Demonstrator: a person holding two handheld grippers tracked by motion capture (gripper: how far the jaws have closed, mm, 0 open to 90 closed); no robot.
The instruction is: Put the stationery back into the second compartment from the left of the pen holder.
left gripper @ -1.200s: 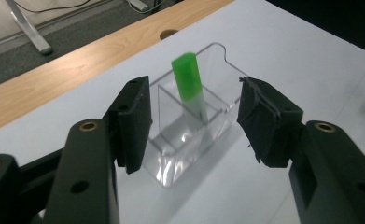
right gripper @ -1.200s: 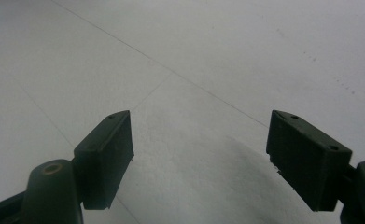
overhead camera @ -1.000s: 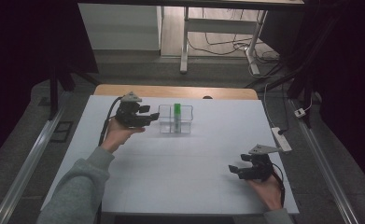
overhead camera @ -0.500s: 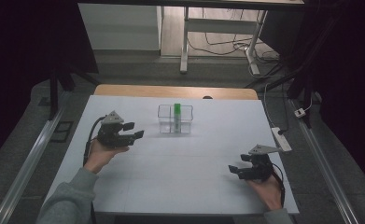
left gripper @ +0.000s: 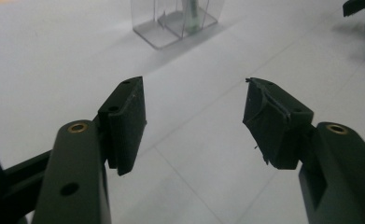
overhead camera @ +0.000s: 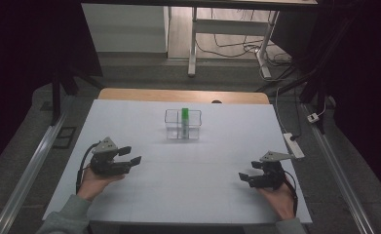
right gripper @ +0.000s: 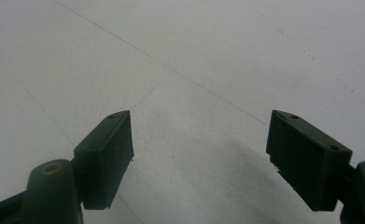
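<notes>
A clear plastic rack [overhead camera: 183, 125], divided into compartments, stands toward the far middle of the white counter [overhead camera: 193, 195]. A tube with a green cap [overhead camera: 184, 113] stands upright in it, near the centre divider. The left tongs [overhead camera: 129, 156] sit low over the near left of the counter, jaws apart and holding nothing, pointing toward the rack from well away. The right tongs [overhead camera: 246, 176] rest at the near right, jaws also spread wide and bare, above the plain counter surface.

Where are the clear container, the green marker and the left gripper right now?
clear container [overhead camera: 171, 130]: high view, left front wall.
green marker [overhead camera: 184, 116]: high view, upper body.
left gripper [overhead camera: 130, 155]: high view, between open fingertips.
</notes>
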